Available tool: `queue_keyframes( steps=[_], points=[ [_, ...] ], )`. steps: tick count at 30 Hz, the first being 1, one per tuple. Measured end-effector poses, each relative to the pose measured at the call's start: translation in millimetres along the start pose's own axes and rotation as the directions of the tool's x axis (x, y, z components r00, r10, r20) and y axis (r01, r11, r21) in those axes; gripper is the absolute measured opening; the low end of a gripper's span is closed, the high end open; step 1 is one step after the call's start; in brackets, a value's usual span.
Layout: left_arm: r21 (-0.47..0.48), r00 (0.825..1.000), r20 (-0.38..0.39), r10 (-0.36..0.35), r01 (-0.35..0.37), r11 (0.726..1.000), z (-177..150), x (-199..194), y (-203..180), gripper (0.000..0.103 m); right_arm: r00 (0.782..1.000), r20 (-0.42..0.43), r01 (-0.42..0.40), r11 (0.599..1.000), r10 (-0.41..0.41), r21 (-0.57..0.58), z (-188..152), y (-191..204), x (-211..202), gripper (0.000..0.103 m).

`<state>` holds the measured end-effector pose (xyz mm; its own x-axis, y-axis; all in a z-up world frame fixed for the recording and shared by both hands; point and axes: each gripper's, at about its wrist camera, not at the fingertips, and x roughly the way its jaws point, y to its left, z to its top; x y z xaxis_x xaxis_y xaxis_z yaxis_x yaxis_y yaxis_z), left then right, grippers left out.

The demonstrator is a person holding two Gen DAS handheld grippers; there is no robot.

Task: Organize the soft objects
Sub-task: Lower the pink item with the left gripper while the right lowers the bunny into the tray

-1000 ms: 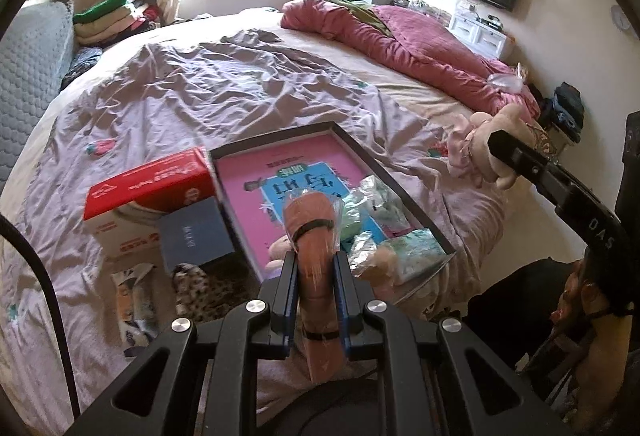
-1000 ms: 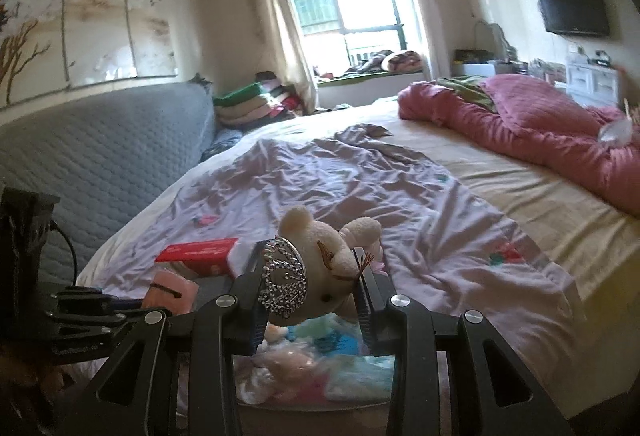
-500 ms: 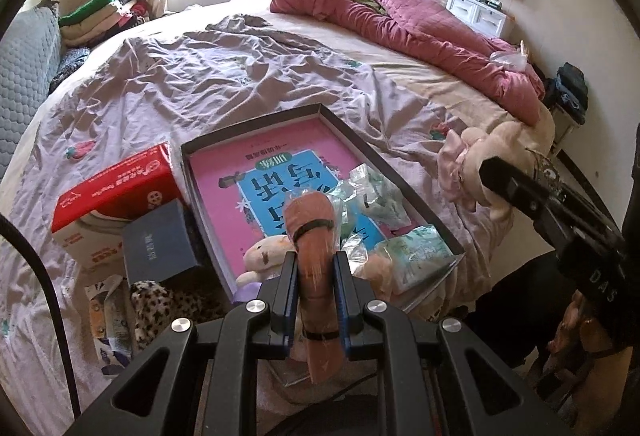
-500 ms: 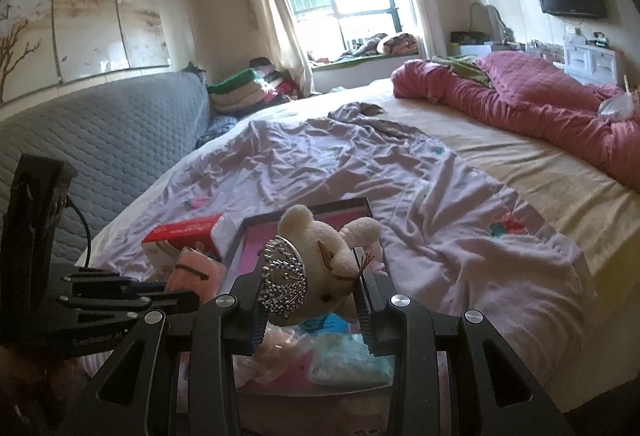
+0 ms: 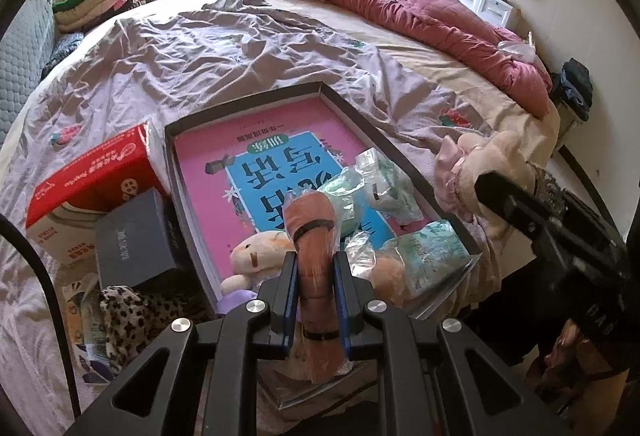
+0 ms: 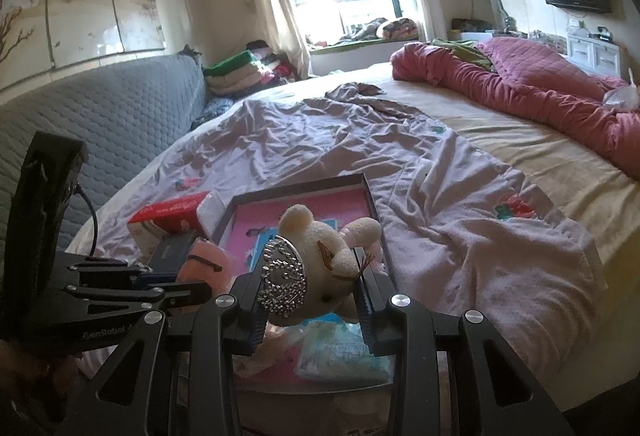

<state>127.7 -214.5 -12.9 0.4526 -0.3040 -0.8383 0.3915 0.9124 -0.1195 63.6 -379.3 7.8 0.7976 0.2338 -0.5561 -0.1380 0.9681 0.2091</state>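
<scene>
My left gripper (image 5: 315,268) is shut on a long brown soft toy (image 5: 314,232) wrapped in clear plastic, held just above the near end of a shallow dark tray (image 5: 352,108) with a pink book in it. Several soft things lie in that near end: a cream plush (image 5: 256,250) and mint-green wrapped packs (image 5: 428,256). My right gripper (image 6: 310,286) is shut on a cream plush bear (image 6: 324,240) with a silver tiara, above the same tray (image 6: 370,196). In the left wrist view that bear (image 5: 492,156) and right gripper (image 5: 536,220) sit at the tray's right side.
A red tissue box (image 5: 96,172) and a dark grey box (image 5: 132,236) stand left of the tray, with a leopard-print cloth (image 5: 124,316) in front. The bed carries a wrinkled mauve sheet (image 5: 224,44) and a red quilt (image 5: 420,8) at the far right. A grey padded headboard (image 6: 112,116) rises on the left.
Both grippers have sunk toward the tray, each still holding its toy. The tray and its contents now look larger and nearer in both views.
</scene>
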Motion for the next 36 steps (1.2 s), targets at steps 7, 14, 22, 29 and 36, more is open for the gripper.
queue_keyframes(
  steps=[7, 14, 22, 29, 36],
  points=[
    [-0.014, 1.0, -0.01, -0.01, 0.01, 1.0, 3, 12, 5, 0.017, 0.999, -0.046, 0.02, 0.999, -0.021, -0.03, -6, 5, 19, 0.038],
    [-0.027, 0.999, -0.02, -0.026, 0.025, 0.999, 1, 21, 8, 0.017, 0.994, -0.095, 0.045, 0.996, -0.052, -0.083, -17, 11, 40, 0.038],
    [-0.029, 0.999, -0.023, -0.039, 0.039, 0.999, 1, 25, 9, 0.017, 0.995, -0.102, -0.013, 0.999, 0.009, -0.035, -21, 9, 55, 0.041],
    [-0.038, 0.999, -0.026, -0.047, 0.046, 0.998, 0, 27, 11, 0.017, 0.989, -0.085, -0.109, 0.988, 0.119, 0.109, -23, -3, 60, 0.043],
    [-0.037, 0.998, -0.033, -0.053, 0.052, 0.998, 0, 30, 12, 0.017, 0.984, -0.074, -0.148, 0.975, 0.162, 0.168, -23, -3, 64, 0.047]
  ],
)
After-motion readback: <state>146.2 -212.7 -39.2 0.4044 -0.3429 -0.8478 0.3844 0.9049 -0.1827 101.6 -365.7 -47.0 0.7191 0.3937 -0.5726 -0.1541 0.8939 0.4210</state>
